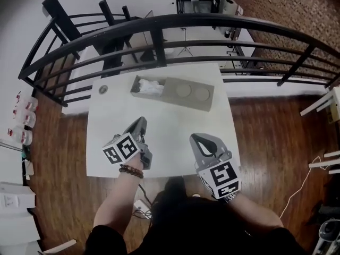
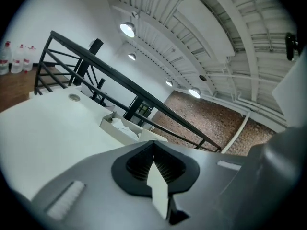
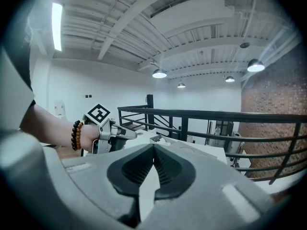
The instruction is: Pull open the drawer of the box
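Note:
A flat grey box (image 1: 188,94) lies across the far half of the white table (image 1: 111,142). Its drawer (image 1: 144,86) stands pulled out at the box's left end, with crumpled white material inside. The box's top has two round recesses. My left gripper (image 1: 142,120) hangs over the table's near middle, jaws shut on nothing, pointing toward the drawer. My right gripper (image 1: 194,138) is beside it to the right, also shut and empty. The left gripper view looks past the left gripper (image 2: 153,146) to the open drawer (image 2: 115,125). The right gripper view has the right gripper (image 3: 153,150) in front and the left gripper (image 3: 128,134) and box (image 3: 189,150) beyond.
A small round disc (image 1: 103,89) lies near the table's far left corner. A black metal railing (image 1: 159,23) curves just behind the table. Several bottles (image 1: 24,121) stand on the wooden floor at the left. A white cable (image 1: 297,187) trails over the floor at the right.

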Tool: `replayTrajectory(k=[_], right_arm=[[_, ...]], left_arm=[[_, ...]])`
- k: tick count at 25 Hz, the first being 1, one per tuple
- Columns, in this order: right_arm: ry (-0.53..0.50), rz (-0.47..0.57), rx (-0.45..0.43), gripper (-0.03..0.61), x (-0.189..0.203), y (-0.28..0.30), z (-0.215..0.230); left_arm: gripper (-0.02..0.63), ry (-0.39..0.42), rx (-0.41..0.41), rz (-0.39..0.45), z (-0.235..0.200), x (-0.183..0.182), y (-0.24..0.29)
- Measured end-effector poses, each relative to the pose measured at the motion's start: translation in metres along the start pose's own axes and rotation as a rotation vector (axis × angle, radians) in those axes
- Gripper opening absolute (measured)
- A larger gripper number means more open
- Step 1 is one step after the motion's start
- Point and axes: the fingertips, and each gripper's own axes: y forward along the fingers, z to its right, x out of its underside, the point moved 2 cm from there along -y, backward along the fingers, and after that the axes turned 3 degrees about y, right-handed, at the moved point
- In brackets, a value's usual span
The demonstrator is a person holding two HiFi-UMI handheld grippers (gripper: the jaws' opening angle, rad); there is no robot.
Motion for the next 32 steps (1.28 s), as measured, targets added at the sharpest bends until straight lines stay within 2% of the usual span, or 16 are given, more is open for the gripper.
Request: replayTrajectory(k=[7,11,16,21,32], right_arm=[[-0.032,0.068,0.005,-0.008,0.000,-0.057,-0.017],[-0.047,0.102,0.005,-0.008,-0.001,-0.091,-0.028],[-0.064,0.131,-0.012,-0.008,0.000,-0.124,-0.041],[-0.073,0.152,-0.038,-0.008,-0.005,-0.149,-0.055],[-0.077,0.183,-0.058,-0.008,-0.012,-0.170,-0.082]], left_arm=[[0.017,0.276,0.077,0.010,0.099,0.037,-0.055],[0.017,0.390,0.129,0.021,0.153,0.060,-0.088],[0.017,0.419,0.186,0.028,0.201,0.086,-0.122],[0.017,0.467,0.201,0.038,0.232,0.097,-0.151],[0.017,0.537,0.223,0.042,0.254,0.107,-0.191]])
